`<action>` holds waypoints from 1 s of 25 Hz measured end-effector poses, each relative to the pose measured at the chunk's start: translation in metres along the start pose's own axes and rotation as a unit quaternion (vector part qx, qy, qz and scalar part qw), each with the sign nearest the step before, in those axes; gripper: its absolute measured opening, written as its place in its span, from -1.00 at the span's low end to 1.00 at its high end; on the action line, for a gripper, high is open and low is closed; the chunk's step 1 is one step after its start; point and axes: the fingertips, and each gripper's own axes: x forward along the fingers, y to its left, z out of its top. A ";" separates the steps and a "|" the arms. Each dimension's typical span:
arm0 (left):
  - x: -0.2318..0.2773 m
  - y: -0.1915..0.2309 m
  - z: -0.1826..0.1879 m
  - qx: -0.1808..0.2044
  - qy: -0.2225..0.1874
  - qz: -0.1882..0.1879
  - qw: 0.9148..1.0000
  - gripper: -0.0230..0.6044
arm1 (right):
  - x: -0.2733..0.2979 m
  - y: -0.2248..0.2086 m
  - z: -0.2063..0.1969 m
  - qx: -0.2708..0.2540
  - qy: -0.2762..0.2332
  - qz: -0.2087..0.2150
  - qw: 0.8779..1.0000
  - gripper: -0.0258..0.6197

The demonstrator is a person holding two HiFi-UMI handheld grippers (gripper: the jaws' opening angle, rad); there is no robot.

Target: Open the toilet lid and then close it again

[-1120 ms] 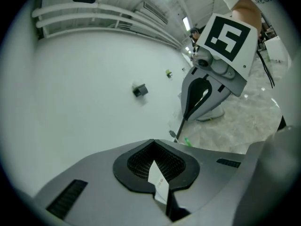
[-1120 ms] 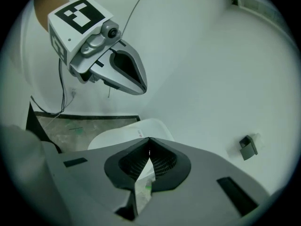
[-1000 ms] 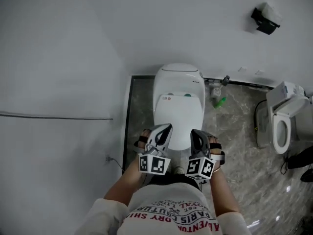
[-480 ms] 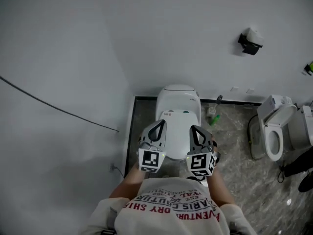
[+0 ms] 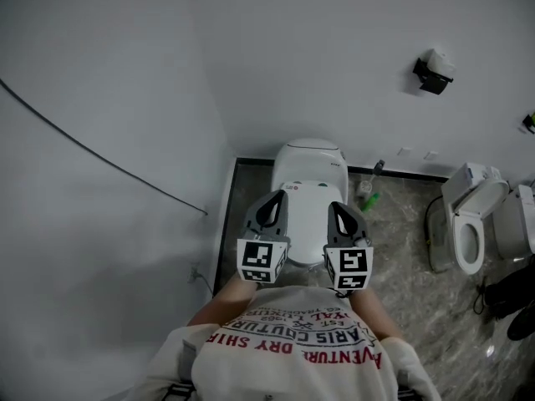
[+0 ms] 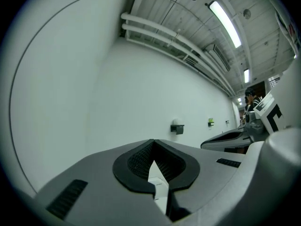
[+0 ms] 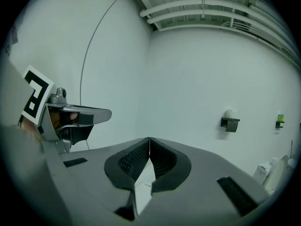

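The left gripper (image 6: pixel 153 142) has its fingers pressed tip to tip with nothing between them, and the right gripper (image 7: pixel 149 140) is closed and empty in the same way. Through the small gap behind each pair of tips a strip of the white toilet lid (image 5: pixel 306 220) shows below. Both grippers point roughly level at the back wall (image 5: pixel 334 48), side by side and apart from each other. In the head view the left gripper (image 5: pixel 274 200) overlaps the lid's left edge and the right gripper (image 5: pixel 337 207) its right edge. The lid lies closed on the bowl, with the rounded tank (image 5: pixel 311 157) behind it against the wall. The toilet stands on a dark marbled floor (image 5: pixel 401 266) close to the left wall, along which a thin cable (image 5: pixel 100 157) runs slantwise. Just right of the tank a small valve (image 5: pixel 378 167) and a green bottle (image 5: pixel 374 197) sit near the foot of the wall. Farther right stands a second toilet (image 5: pixel 468 234) with its lid raised. A paper holder (image 5: pixel 433 69) hangs on the back wall well above it. The person's printed shirt (image 5: pixel 292 345) fills the bottom of the head view. Overhead, pipes (image 6: pixel 160 32) and a strip light (image 6: pixel 225 18) run along the ceiling.
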 end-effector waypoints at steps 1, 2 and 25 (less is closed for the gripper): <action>-0.002 0.003 0.000 -0.004 0.001 0.004 1.000 -0.91 | 0.000 0.001 0.000 -0.002 0.001 -0.001 1.000 -0.87; -0.003 0.005 0.001 -0.007 0.001 0.007 1.000 -0.90 | 0.001 0.002 0.002 -0.004 0.000 -0.001 1.000 -0.87; -0.006 0.009 -0.006 -0.012 0.017 0.005 1.000 -0.90 | 0.010 0.008 0.002 -0.006 0.001 -0.002 1.000 -0.87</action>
